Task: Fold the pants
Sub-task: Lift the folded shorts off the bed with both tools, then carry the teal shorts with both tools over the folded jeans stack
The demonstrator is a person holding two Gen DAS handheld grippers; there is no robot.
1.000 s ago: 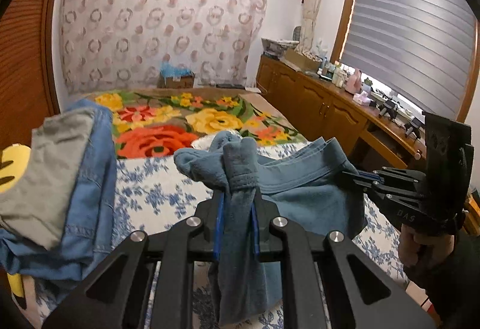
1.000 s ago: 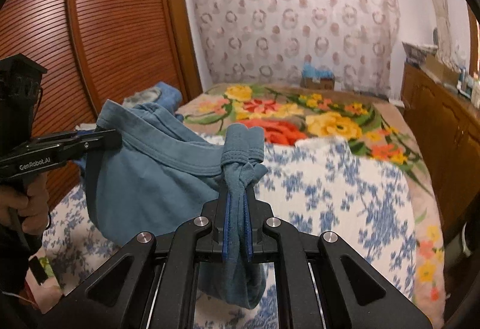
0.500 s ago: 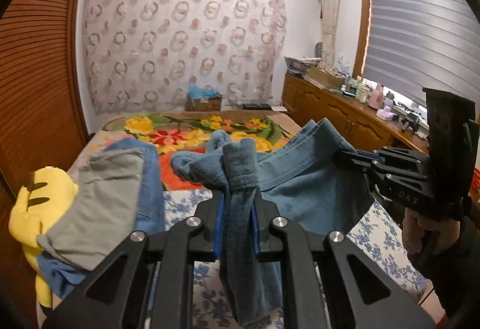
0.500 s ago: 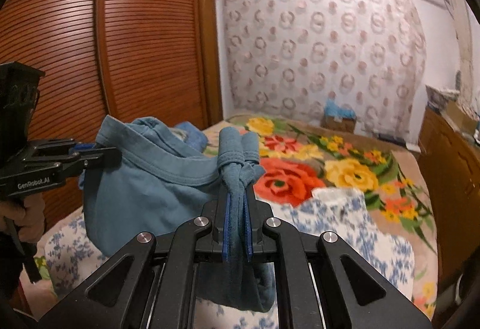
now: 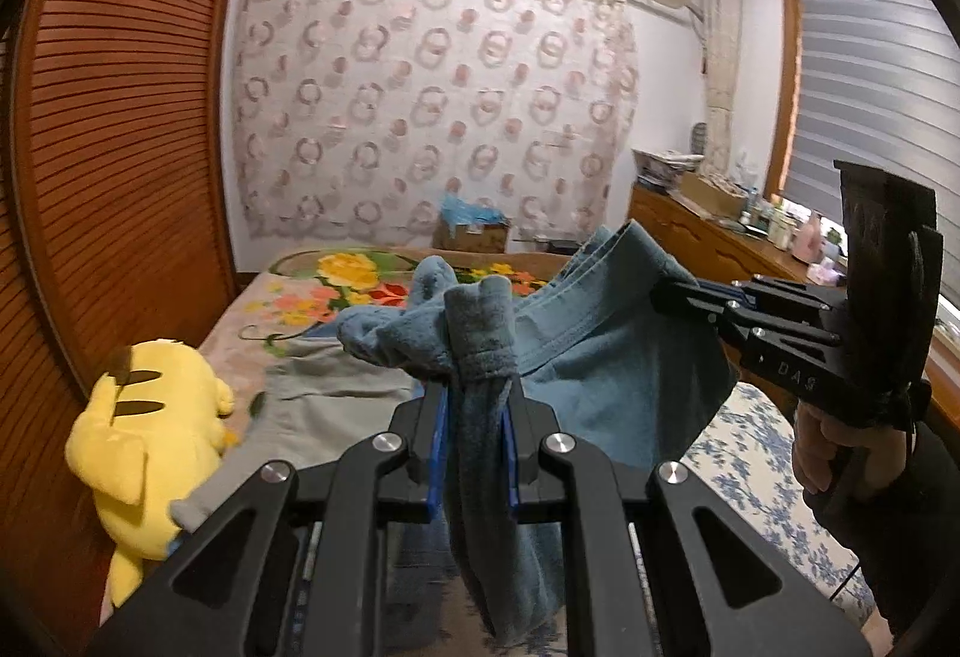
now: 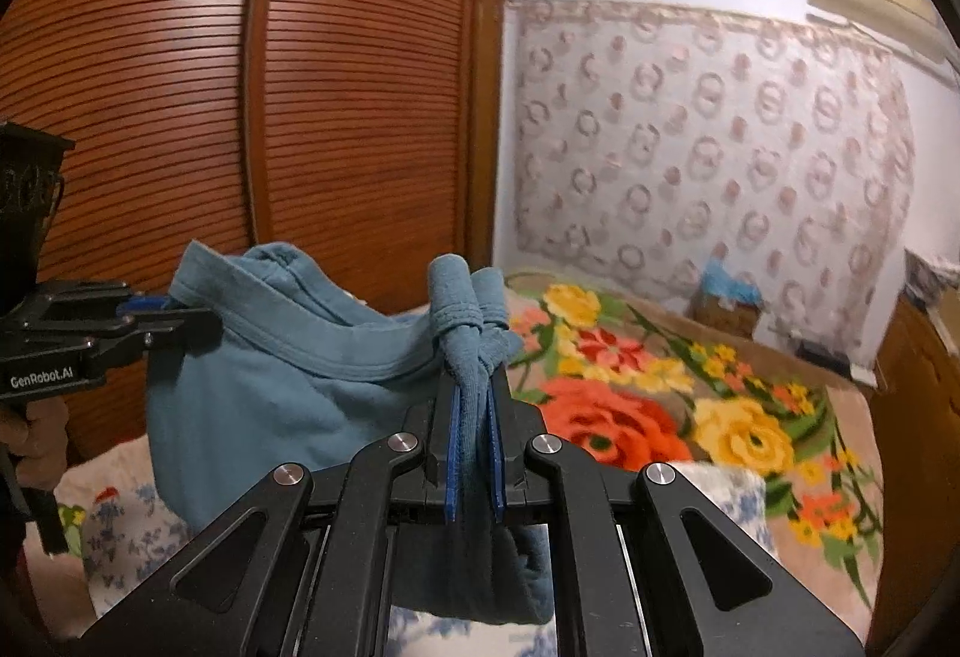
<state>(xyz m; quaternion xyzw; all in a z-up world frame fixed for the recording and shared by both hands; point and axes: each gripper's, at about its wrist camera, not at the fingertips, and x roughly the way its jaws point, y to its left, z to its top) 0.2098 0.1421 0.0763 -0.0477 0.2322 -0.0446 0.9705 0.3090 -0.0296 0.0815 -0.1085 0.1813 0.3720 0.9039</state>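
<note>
I have my left gripper (image 5: 474, 417) and right gripper (image 6: 471, 417) each clamped tight on a bunched corner of the blue pants (image 5: 600, 375) — held up over the bed (image 6: 690, 417) so they hang free for folding.

Blue-teal soft pants (image 5: 606, 381), bunched and unfolded, are held aloft above the bed (image 5: 756, 453). The waistband is stretched from 9 to 3 o'clock, sagging between; the remainder hangs toward 6 o'clock.
</note>
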